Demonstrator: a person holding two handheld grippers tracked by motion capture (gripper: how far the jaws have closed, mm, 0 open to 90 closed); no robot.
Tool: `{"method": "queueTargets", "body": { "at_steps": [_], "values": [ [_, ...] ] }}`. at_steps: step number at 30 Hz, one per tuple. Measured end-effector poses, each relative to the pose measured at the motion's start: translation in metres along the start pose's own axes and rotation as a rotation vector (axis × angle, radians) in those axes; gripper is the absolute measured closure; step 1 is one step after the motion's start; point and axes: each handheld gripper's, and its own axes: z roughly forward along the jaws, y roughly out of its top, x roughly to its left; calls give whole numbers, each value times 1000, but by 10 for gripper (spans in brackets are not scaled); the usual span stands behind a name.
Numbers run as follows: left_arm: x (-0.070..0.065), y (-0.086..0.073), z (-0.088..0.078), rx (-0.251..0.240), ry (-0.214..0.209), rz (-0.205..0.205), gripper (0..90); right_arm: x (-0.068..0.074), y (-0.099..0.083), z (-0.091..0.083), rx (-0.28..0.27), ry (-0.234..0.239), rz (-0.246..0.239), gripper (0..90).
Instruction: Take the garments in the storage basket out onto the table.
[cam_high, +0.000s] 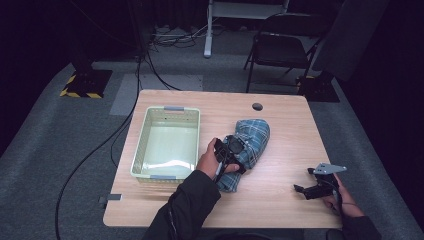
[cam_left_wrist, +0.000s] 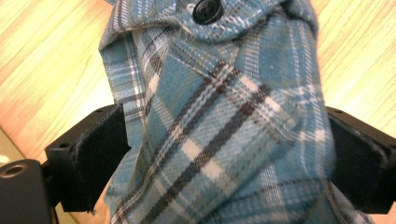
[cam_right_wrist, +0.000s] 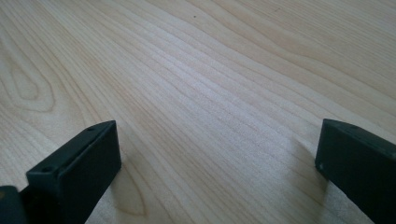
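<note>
A blue plaid cloth (cam_high: 250, 140) with a black button lies bunched on the wooden table (cam_high: 280, 200), just right of a pale green basket (cam_high: 141, 142). My left gripper (cam_high: 227, 152) sits at the cloth's near-left end. In the left gripper view the plaid cloth (cam_left_wrist: 224, 140) fills the gap between the two black pads (cam_left_wrist: 100, 154) and presses against both, so the jaws stand wide but shut on the bunched fabric. My right gripper (cam_high: 302, 189) rests low over bare wood at the table's near right, and its own view shows that right gripper (cam_right_wrist: 215, 168) open with nothing between the jaws.
The basket holds nothing. A round cable hole (cam_high: 257, 106) is in the table's far edge. Beyond the table stand a folding chair (cam_high: 280, 47) and floor cables (cam_high: 125, 120). Bare wood lies between the cloth and the right gripper.
</note>
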Motion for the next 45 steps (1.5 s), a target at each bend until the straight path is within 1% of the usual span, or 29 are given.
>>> {"method": "queueTargets", "body": {
  "at_steps": [6,9,13,15,18,22,28,31,34,35,38,39,42,45],
  "values": [
    [-2,-4,-7,-11,9,2,68,0,0,0,0,0,0,1],
    [-5,-5,-10,-21,9,12,68,0,0,0,0,0,0,1],
    [-8,-9,-15,-22,15,27,67,0,0,0,0,0,0,1],
    [-9,-11,-16,-19,13,38,67,0,0,0,0,0,0,1],
    [-10,-15,-18,-21,12,41,67,0,0,0,0,0,0,1],
    [-10,-22,-20,-23,9,55,67,0,0,0,0,0,0,1],
    [-11,-29,-24,-37,4,61,67,0,0,0,0,0,0,1],
    [-12,-32,-28,-41,7,76,66,0,0,0,0,0,0,1],
    [-13,-36,-30,-52,3,79,66,0,0,0,0,0,0,1],
    [-13,-37,-31,-48,4,86,66,0,0,0,0,0,0,1],
    [-14,-40,-32,-53,0,90,66,0,0,0,0,0,0,1],
    [-15,-43,-33,-52,0,102,66,0,0,0,0,0,0,1],
    [-17,-46,-35,-58,-3,110,65,0,0,0,0,0,0,1],
    [-18,-49,-36,-58,-5,126,65,0,0,0,0,0,0,1]
  ]
}}
